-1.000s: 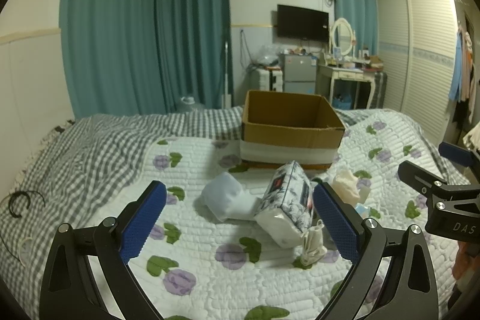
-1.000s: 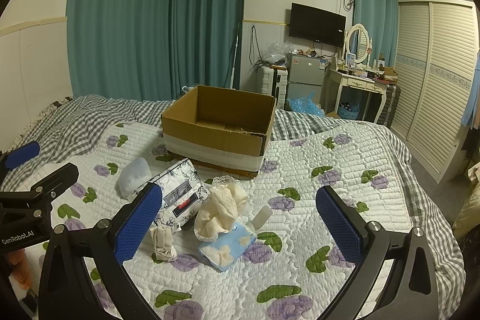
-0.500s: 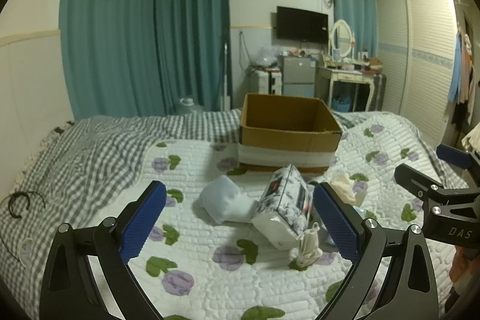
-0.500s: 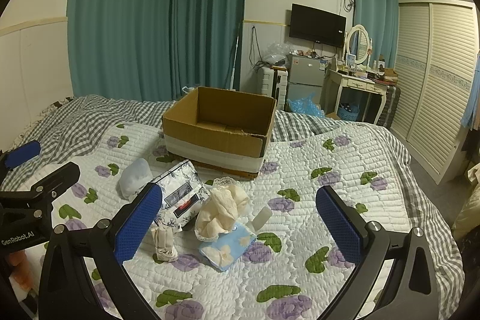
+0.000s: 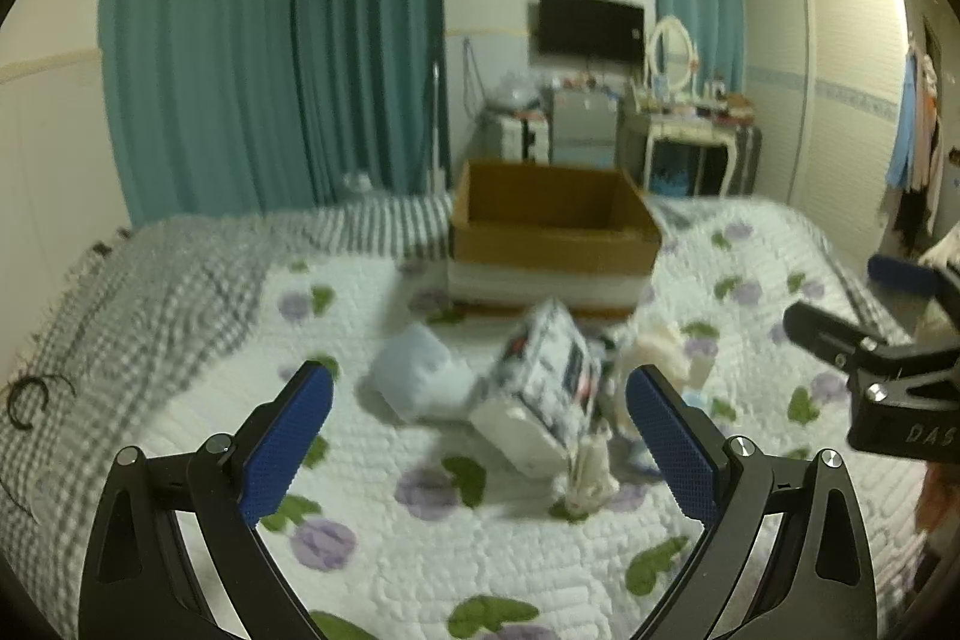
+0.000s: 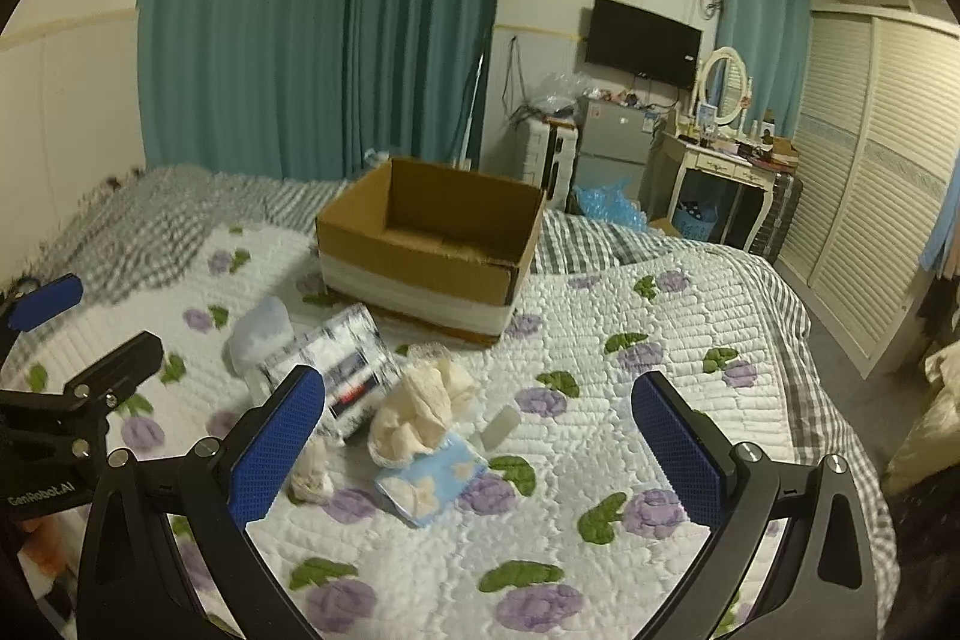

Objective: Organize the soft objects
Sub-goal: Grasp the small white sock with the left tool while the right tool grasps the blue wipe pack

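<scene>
An open cardboard box (image 5: 552, 232) (image 6: 429, 244) stands on the quilted bed. In front of it lie soft items: a pale blue pouch (image 5: 420, 376) (image 6: 261, 334), a patterned tissue pack (image 5: 543, 388) (image 6: 351, 370), a cream lace cloth (image 6: 420, 409), a blue cloud-print pack (image 6: 429, 481) and a small cream bundle (image 5: 591, 472) (image 6: 312, 472). My left gripper (image 5: 477, 436) is open and empty, just short of the tissue pack. My right gripper (image 6: 477, 445) is open and empty above the cream cloth and blue pack.
The bed has a floral quilt (image 6: 600, 400) and a grey checked blanket (image 5: 168, 292) at the left. A black cable (image 5: 30, 394) lies at the far left edge. A dresser (image 6: 720, 166) and wardrobe (image 6: 870, 196) stand beyond the bed.
Both grippers have drifted slightly; the box and soft items sit a little lower and left in the left view, which is now blurred. Nothing was picked up.
</scene>
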{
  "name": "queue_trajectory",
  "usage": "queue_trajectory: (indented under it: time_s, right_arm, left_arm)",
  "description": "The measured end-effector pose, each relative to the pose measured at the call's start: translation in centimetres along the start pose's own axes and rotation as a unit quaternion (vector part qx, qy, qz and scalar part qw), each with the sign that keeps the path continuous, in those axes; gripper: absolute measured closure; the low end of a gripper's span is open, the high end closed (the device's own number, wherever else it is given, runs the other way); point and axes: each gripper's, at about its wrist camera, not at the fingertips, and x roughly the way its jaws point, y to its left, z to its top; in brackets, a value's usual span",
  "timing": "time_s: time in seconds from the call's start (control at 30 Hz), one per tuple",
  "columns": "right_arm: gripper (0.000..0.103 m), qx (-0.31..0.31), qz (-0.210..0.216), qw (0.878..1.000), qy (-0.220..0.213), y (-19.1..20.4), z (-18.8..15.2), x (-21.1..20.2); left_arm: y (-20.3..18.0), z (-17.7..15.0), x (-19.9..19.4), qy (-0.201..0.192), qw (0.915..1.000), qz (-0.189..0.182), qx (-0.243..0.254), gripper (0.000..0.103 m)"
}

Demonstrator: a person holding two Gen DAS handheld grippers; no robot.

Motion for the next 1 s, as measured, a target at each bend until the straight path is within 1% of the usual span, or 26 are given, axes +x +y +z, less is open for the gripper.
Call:
queue_trajectory:
  time_s: [0.1, 0.13, 0.2, 0.27, 0.37, 0.43, 0.47, 0.53, 0.57, 0.6, 0.7, 0.77, 0.83, 0.9, 1.0]
  right_arm:
    - [0.0, -0.018, -0.002, 1.0, 0.021, -0.3, -0.7, 1.4]
    - [0.0, -0.022, -0.005, 0.999, 0.032, -0.5, -1.2, 2.2]
    - [0.0, -0.019, -0.007, 0.999, 0.048, -0.8, -1.9, 3.5]
    - [0.0, -0.012, -0.004, 0.998, 0.062, -1.2, -2.5, 4.6]
    - [0.0, -0.006, -0.008, 0.997, 0.072, -1.7, -3.3, 5.9]
    - [0.0, 0.001, -0.004, 0.997, 0.081, -2.1, -3.7, 6.7]
    - [0.0, 0.005, -0.001, 0.996, 0.086, -2.3, -3.8, 7.0]
    - [0.0, 0.012, 0.003, 0.995, 0.094, -2.5, -4.0, 7.6]
    - [0.0, 0.015, 0.005, 0.995, 0.101, -2.5, -4.1, 8.0]
    - [0.0, 0.015, 0.005, 0.994, 0.105, -2.5, -4.1, 8.2]
    - [0.0, 0.013, 0.009, 0.992, 0.123, -2.1, -4.5, 9.1]
    - [0.0, 0.014, 0.016, 0.991, 0.135, -1.6, -4.9, 9.7]
    - [0.0, 0.022, 0.029, 0.989, 0.144, -1.4, -5.4, 10.1]
    - [0.0, 0.029, 0.047, 0.985, 0.163, -0.7, -6.0, 11.0]
    - [0.0, 0.018, 0.049, 0.984, 0.173, 0.5, -6.5, 11.7]
  left_arm:
    - [-0.7, -1.3, 2.0, 0.04, 0.9992, -0.008, -0.003, 0.004]
    - [-1.1, -1.9, 3.0, 0.06, 0.9981, -0.012, -0.006, 0.004]
    - [-2.0, -3.1, 4.5, 0.088, 0.9958, -0.026, -0.007, 0.004]
    - [-3.0, -4.1, 5.6, 0.113, 0.9926, -0.043, 0.006, 0.004]
    - [-4.5, -5.4, 7.1, 0.137, 0.9892, -0.043, 0.031, 0.004]
    - [-4.8, -5.8, 8.2, 0.147, 0.9877, -0.041, 0.035, 0.013]
    - [-4.9, -5.9, 8.7, 0.151, 0.987, -0.043, 0.034, 0.02]
    - [-5.0, -6.1, 9.7, 0.163, 0.9848, -0.053, 0.027, 0.03]
    - [-5.0, -6.2, 10.1, 0.169, 0.9837, -0.058, 0.024, 0.043]
    - [-5.0, -6.2, 10.5, 0.174, 0.9826, -0.061, 0.023, 0.052]
    - [-5.2, -6.6, 11.5, 0.196, 0.9776, -0.072, 0.026, 0.062]
    - [-4.8, -6.8, 11.5, 0.2, 0.976, -0.08, 0.026, 0.063]
    - [-4.0, -6.6, 11.0, 0.195, 0.9763, -0.093, 0.016, 0.065]
    - [-3.3, -6.2, 10.2, 0.185, 0.9774, -0.102, 0.01, 0.069]
    - [-2.3, -5.6, 9.0, 0.168, 0.9809, -0.098, 0.012, 0.069]
